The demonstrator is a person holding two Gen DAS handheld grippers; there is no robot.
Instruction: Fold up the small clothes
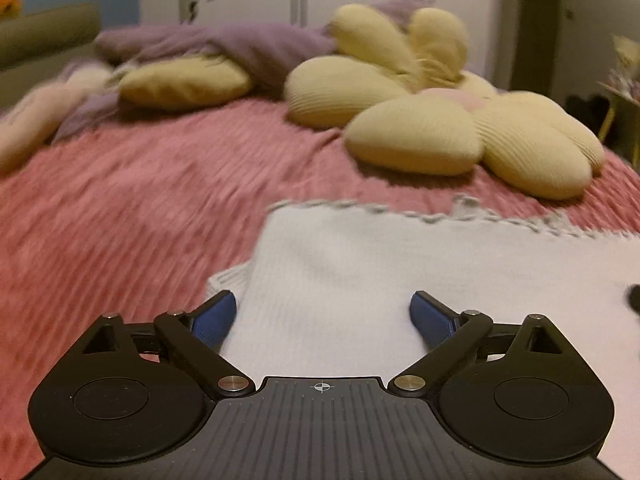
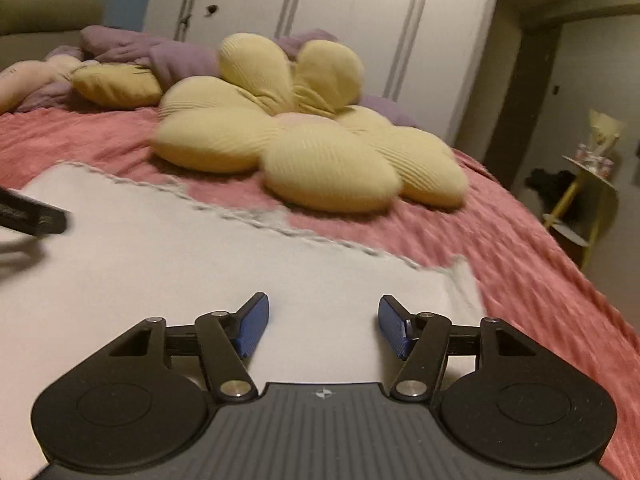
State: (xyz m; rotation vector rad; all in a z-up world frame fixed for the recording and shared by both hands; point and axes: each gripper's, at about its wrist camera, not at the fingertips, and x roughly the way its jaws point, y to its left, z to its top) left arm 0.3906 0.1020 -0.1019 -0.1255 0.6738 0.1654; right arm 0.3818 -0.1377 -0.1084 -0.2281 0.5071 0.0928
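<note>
A pale white knitted garment lies flat on the pink bedspread, its far edge trimmed with grey stitching. My left gripper hovers over the garment's near left part, its blue pads wide apart with only cloth below them. In the right wrist view the same garment spreads to the left, and my right gripper stands open over its near right part, nothing pinched between the pads. A black finger of the left gripper shows at the left edge.
A large yellow flower-shaped cushion lies just beyond the garment. A small yellow pillow and a purple blanket lie at the head of the bed. White wardrobe doors stand behind. A yellow side table is to the right of the bed.
</note>
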